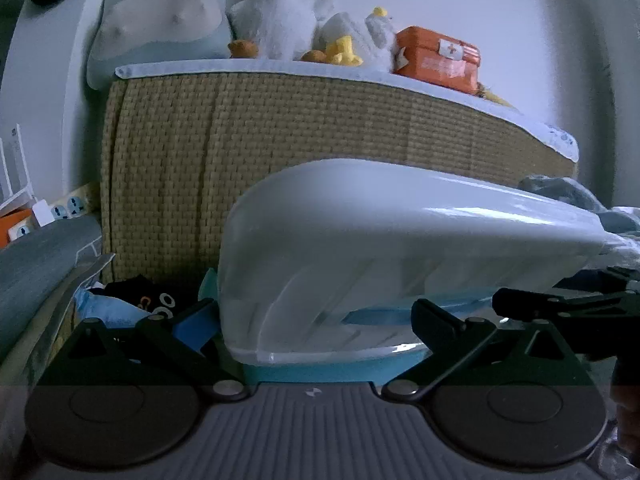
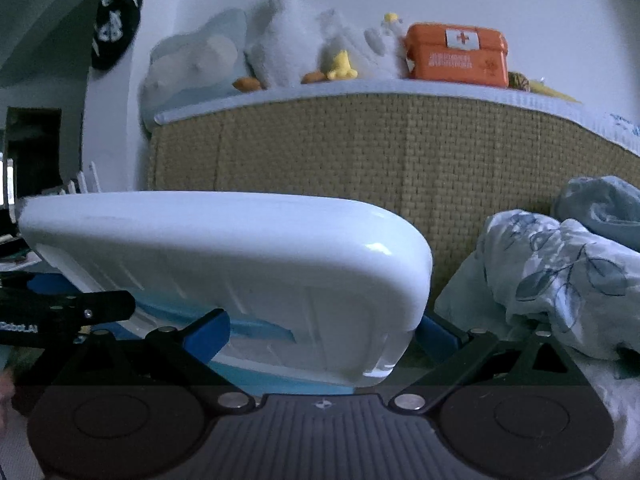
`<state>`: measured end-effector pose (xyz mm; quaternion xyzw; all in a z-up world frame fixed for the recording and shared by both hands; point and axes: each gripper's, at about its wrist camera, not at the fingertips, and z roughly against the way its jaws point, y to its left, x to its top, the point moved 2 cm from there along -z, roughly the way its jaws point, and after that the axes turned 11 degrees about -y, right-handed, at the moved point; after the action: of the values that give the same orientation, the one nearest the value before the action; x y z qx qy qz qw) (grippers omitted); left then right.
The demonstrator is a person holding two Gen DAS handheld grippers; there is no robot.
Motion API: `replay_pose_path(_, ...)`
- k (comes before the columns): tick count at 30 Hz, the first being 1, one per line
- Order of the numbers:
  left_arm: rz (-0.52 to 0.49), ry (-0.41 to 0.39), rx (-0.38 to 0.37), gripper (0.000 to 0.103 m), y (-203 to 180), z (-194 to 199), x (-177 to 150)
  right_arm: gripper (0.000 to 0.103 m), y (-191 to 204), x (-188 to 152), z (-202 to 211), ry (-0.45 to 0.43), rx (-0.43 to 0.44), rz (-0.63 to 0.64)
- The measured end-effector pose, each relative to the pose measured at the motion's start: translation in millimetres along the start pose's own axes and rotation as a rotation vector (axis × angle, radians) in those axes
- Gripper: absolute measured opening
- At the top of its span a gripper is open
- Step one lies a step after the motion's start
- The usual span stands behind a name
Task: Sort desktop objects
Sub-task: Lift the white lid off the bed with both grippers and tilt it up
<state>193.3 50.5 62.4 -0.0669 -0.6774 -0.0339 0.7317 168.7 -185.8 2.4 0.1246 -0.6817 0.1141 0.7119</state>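
Observation:
A translucent white plastic storage box (image 1: 392,240) with a light blue base fills the middle of the left wrist view; it also shows in the right wrist view (image 2: 240,264). My left gripper (image 1: 316,320) has its jaws closed against the box's left end, with a blue pad (image 1: 196,320) at its side. My right gripper (image 2: 324,332) clamps the box's right end between its blue pads (image 2: 208,336). The box is held tilted, each end in one gripper. The right gripper's black frame (image 1: 560,308) shows at the right of the left wrist view.
A woven rattan headboard (image 1: 280,140) stands behind, with plush toys (image 1: 280,16) and an orange first-aid case (image 1: 436,60) on its ledge. A crumpled floral quilt (image 2: 560,272) lies right. A power strip (image 1: 68,208) and dark clothes (image 1: 136,292) lie left.

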Motion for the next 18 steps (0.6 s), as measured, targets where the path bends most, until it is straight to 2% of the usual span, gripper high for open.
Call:
replay_pose_path(3, 0.007, 0.028, 0.0, 0.103, 7.1, -15.9, 1.2, 0.101, 0.0, 0.2, -15.7, 0.02, -0.004, 0.008)
replay_pose_path(10, -0.015, 0.026, -0.015, 0.103, 18.2, -39.6, 8.4, 0.101, -1.0, 4.7, -44.7, 0.034, 0.001, 0.027)
replay_pose_path(13, 0.007, 0.059, -0.022, 0.103, 23.1, -52.7, 7.5, 0.101, -3.2, 6.9, -56.3, 0.034, -0.003, 0.021)
replay_pose_path(18, 0.076, 0.121, -0.039, 0.103, 33.8, -76.1, 4.0, 0.101, -21.8, 4.2, -85.7, 0.106, -0.005, -0.088)
